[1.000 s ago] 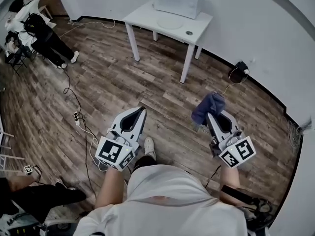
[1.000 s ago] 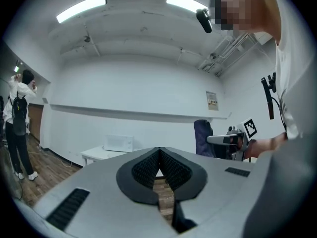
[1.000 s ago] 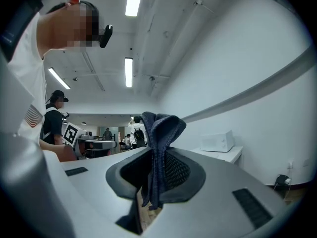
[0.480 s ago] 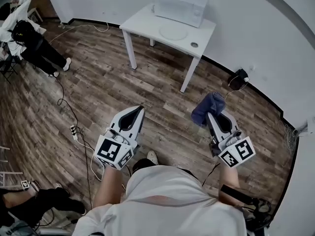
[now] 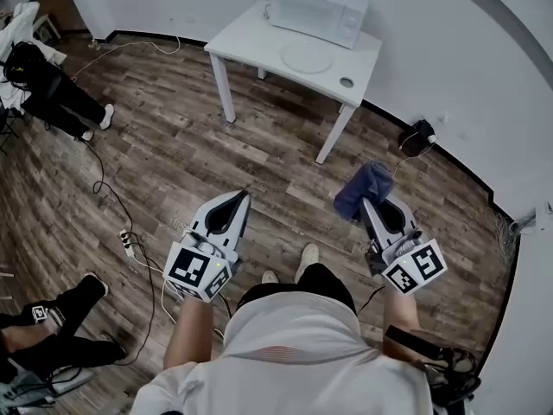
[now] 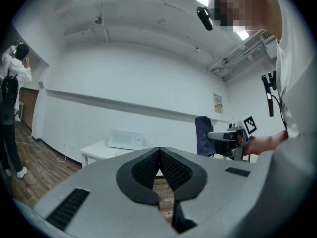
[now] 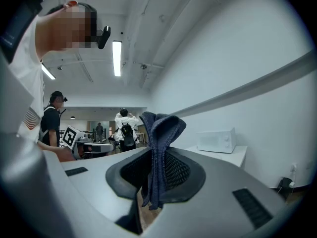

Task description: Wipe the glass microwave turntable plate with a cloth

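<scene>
The round glass turntable plate [image 5: 306, 57] lies on a white table [image 5: 251, 40] far ahead, in front of a white microwave [image 5: 316, 12]. My right gripper [image 5: 365, 202] is shut on a folded dark blue cloth [image 5: 364, 188], which stands up between the jaws [image 7: 157, 155]. My left gripper [image 5: 236, 197] is shut with nothing in it, its black pads pressed together [image 6: 159, 168]. Both grippers hover over the wooden floor, well short of the table. The microwave [image 6: 126, 139] and table also appear small in the left gripper view; the microwave [image 7: 217, 141] shows in the right gripper view too.
A small round ring [image 5: 347, 82] sits on the table's right corner. Cables and a power strip [image 5: 128, 243] trail on the floor at left. A black adapter [image 5: 422, 132] lies by the wall at right. People [image 5: 52, 93] stand at far left; a seated person's legs [image 5: 60, 327] are at lower left.
The view has advanced toward the table, which now sits slightly nearer and lower in the head view. Both grippers keep their poses; the cloth stays clamped.
</scene>
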`<state>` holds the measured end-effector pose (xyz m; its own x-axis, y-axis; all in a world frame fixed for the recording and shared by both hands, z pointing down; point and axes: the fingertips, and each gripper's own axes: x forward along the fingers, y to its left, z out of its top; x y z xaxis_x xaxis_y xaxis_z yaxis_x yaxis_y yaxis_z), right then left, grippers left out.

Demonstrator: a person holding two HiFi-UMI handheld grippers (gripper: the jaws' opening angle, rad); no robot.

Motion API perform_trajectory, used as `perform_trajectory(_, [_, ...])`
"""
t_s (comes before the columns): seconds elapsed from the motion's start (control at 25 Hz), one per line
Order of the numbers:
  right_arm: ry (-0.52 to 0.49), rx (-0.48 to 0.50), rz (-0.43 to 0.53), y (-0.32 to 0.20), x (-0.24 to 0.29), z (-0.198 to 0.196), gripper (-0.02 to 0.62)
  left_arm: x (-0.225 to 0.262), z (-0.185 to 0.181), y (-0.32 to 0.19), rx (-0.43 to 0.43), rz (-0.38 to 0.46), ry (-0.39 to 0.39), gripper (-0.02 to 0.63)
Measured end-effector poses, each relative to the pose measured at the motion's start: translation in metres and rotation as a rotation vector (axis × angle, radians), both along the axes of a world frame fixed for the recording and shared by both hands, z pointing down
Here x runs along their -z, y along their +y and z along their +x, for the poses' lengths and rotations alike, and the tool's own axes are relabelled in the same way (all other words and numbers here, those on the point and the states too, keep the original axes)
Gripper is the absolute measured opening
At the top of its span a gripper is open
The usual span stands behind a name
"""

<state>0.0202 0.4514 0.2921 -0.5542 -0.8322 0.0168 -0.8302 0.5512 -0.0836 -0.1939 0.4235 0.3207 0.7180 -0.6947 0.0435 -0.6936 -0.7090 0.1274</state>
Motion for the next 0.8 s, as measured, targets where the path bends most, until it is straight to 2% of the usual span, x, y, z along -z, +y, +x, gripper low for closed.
perform_trajectory(0.48, [0.005, 0.037, 0.006, -0.094, -0.002, -0.002, 0.061, -0.007, -0.007, -0.081, 0.034, -0.012, 0.007, 0.011])
perform_trajectory(0.64, [0.002, 0.055, 0.007, -0.134, -0.002, 0.009, 0.061, -0.005, 0.008, -0.119, 0.04, -0.009, 0.001, 0.011])
perform_trajectory(0.8, [-0.01, 0.068, -0.009, -0.187, -0.003, 0.037, 0.061, 0.0, 0.037, -0.169, 0.047, -0.01, -0.003, 0.011])
